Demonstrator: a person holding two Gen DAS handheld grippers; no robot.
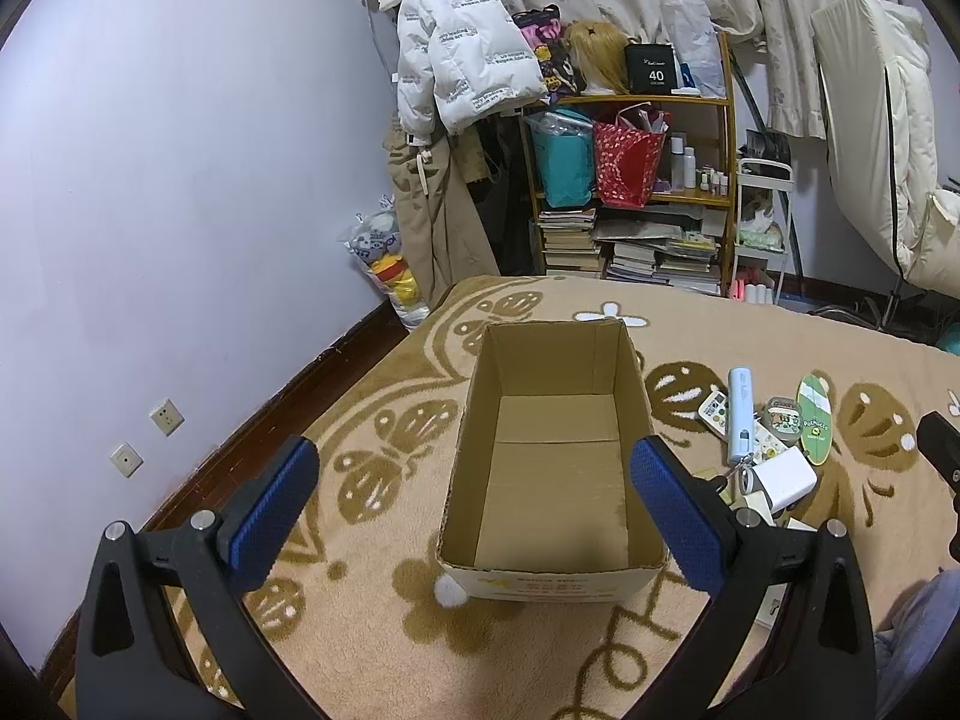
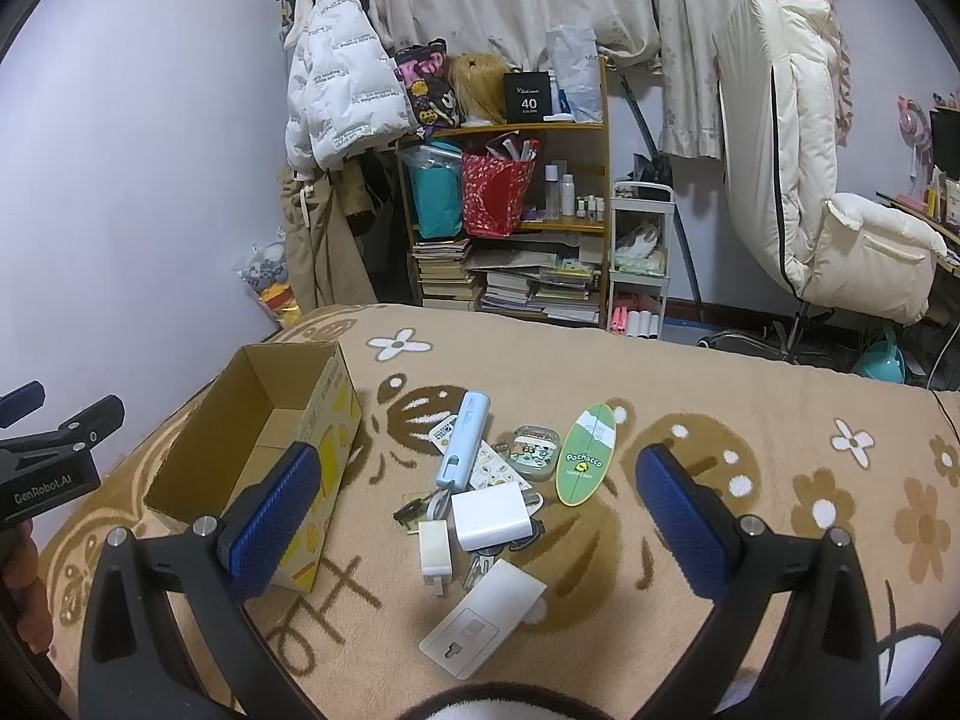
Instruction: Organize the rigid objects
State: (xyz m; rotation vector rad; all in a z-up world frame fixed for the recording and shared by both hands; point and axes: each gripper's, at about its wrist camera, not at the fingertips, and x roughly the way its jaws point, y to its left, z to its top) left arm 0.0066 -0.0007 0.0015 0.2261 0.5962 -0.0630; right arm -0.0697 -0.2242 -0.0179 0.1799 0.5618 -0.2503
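Note:
An empty cardboard box [image 1: 555, 450] stands open on the patterned blanket [image 1: 372, 618]; my left gripper [image 1: 471, 507] hovers open over its near end. To the box's right lies a pile of small items: a light-blue tube [image 2: 462, 447], a white charger block [image 2: 489, 516], a smaller white plug [image 2: 433, 549], a green oval board [image 2: 587, 462], a cartoon-printed case [image 2: 531, 450], a white flat card [image 2: 483, 627] and keys [image 2: 414, 507]. My right gripper [image 2: 477, 507] is open above this pile, holding nothing. The box [image 2: 258, 450] sits left of it.
The bed's left edge drops beside a lilac wall [image 1: 180, 210]. Beyond the bed's far edge stand a crowded wooden shelf [image 2: 510, 216], a white trolley [image 2: 639, 264], hanging coats [image 2: 336, 78] and a cream padded chair [image 2: 804, 180]. A sleeve [image 1: 918, 636] shows at right.

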